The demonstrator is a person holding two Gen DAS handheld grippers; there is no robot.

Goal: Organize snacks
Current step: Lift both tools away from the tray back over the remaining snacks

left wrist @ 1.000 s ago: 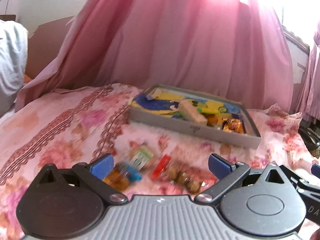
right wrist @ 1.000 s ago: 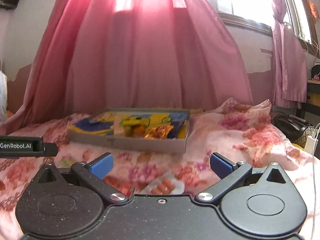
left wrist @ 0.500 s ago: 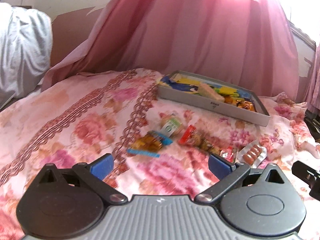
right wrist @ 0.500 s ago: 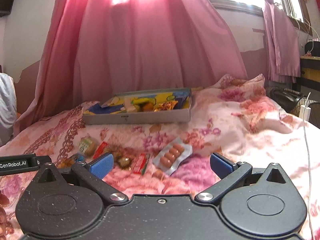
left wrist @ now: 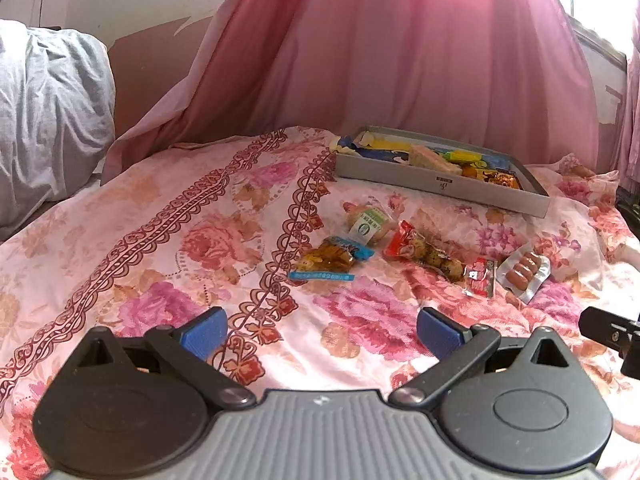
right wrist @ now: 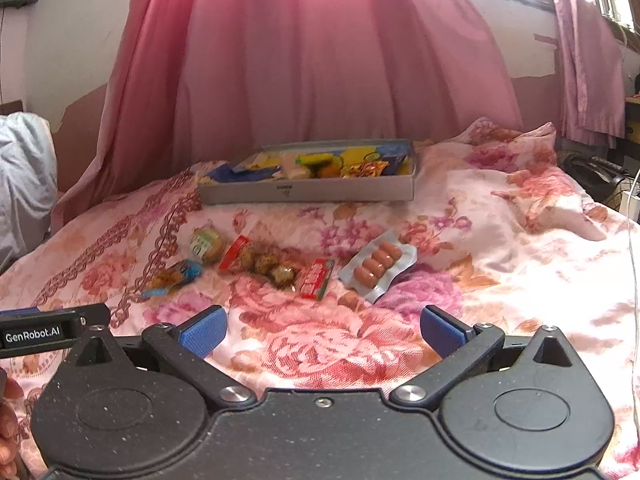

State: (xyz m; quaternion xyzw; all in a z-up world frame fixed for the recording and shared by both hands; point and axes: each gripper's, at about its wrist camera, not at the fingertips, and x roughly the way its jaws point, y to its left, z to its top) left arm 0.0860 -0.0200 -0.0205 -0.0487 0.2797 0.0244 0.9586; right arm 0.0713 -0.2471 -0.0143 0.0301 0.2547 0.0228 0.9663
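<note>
From the left wrist, the left gripper is hanging wide open and empty over bare flowery bedspread. Snack packets are lying ahead, before the gray tray.

From the right wrist, the right gripper is gaping empty too; the sausage pack is sitting nearest, pink curtain behind.

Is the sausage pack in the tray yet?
No. The sausage pack lies on the bedspread, in front of the grey tray and apart from it.
</note>
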